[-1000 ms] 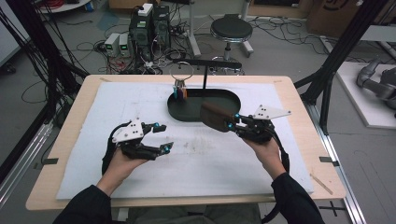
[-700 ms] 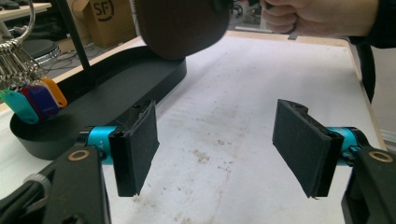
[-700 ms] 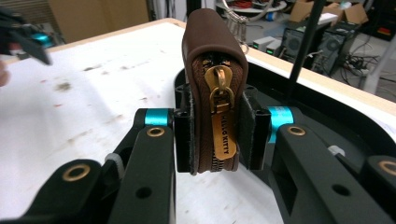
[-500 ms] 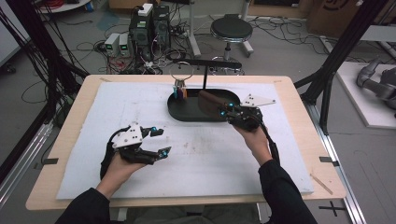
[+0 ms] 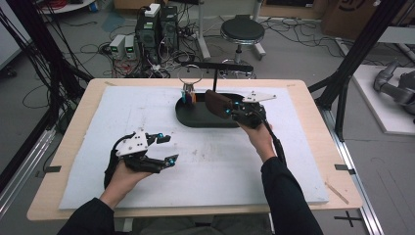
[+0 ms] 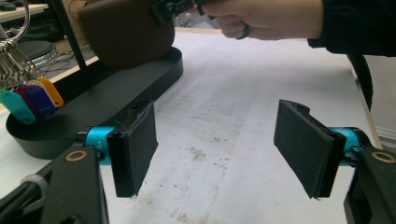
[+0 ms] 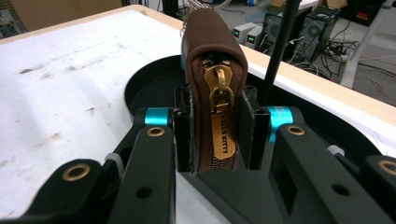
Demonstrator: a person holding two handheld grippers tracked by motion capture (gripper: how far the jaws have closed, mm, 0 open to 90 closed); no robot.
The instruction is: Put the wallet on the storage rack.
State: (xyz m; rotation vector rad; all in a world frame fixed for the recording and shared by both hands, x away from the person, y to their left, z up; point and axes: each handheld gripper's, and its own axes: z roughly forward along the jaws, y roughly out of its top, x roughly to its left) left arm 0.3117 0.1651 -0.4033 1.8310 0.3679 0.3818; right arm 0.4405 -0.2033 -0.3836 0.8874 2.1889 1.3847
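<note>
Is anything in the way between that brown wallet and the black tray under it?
Nothing visible. The right tool holds the brown wallet over the black tray, whose floor below looks bare. The keys hang at the tray's left end, and the stand's post rises just behind, both to the side.

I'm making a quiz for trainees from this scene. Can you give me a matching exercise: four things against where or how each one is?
Things:
1. brown leather zip pouch
2. coloured key tags on a ring
3. left gripper
4. black oval tray

States:
A. jaws wide apart, nothing between them
B. lies on the white mat
C. clamped between the right gripper pads
D. hang from the stand over the tray

Pairs: 1-C, 2-D, 3-A, 4-B
</note>
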